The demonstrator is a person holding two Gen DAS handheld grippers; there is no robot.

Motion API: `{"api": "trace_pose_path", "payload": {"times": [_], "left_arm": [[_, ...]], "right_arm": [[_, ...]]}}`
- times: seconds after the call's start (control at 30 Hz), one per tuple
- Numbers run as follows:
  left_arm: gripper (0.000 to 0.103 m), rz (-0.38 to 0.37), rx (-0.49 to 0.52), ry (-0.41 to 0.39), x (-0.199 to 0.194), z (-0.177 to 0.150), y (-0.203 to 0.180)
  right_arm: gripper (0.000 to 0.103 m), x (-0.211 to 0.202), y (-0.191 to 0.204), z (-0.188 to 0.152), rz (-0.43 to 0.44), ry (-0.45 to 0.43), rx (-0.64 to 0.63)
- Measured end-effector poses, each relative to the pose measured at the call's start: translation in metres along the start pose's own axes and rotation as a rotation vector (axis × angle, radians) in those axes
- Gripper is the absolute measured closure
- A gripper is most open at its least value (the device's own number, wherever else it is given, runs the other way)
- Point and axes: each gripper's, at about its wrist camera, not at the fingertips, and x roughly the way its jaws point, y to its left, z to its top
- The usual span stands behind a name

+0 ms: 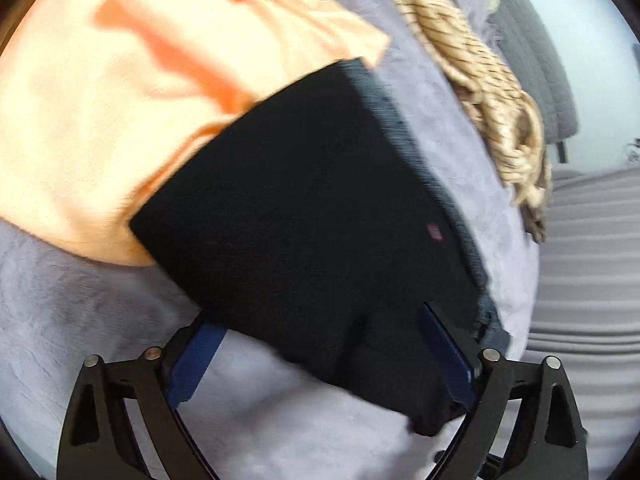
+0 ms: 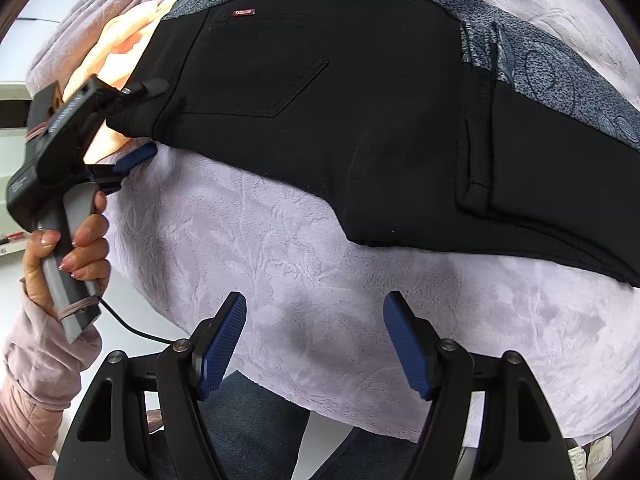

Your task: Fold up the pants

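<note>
Black pants (image 1: 300,200) with a grey patterned waistband (image 2: 560,76) and a small red label (image 2: 244,12) lie folded lengthwise on a lilac blanket (image 2: 280,260). In the left wrist view my left gripper (image 1: 320,318) straddles the near end of the pants. Its blue pads (image 1: 196,360) stand wide and do not press the cloth. The right wrist view shows that gripper (image 2: 155,118) at the pants' left end, one finger above the edge and one below. My right gripper (image 2: 315,300) hovers open over bare blanket in front of the pants, with nothing between its fingers.
A peach garment (image 1: 100,120) lies crumpled beyond the pants' left end. A beige striped cloth (image 1: 480,80) and a dark quilted piece (image 1: 532,60) sit farther back. A person's hand (image 2: 80,248) in a pink sleeve grips the left tool's handle. The blanket's near edge runs just under my right gripper.
</note>
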Motion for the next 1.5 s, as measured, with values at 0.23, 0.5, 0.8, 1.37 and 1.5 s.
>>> {"api": "trace_pose_path", "payload": {"times": [0.23,0.5,0.8,1.37,1.5], "left_arm": [[0.007,0.01,0.014,-0.018,0.013,0.004,-0.013],[0.063,0.204,0.119,-0.079,0.006,0.001,-0.01],[0.064,0.644,0.778,-0.236,0.023,-0.059,-0.083],[0.064,0.65,0.797,-0.239,0.031,-0.054,-0.091],[0.064,0.633,0.843,-0.268,0.021,-0.061,-0.107]], "right_arm": [[0.028,0.002,-0.002,0.002,0.007,-0.006,0.005],[0.028,-0.024,-0.005,0.022,-0.007,-0.084,-0.007],[0.028,-0.103,0.023,0.113,0.141,-0.202,-0.06],[0.031,0.027,0.212,0.214,-0.089,0.291,-0.469],[0.086,0.018,0.191,0.215,-0.036,0.259,-0.443]]}}
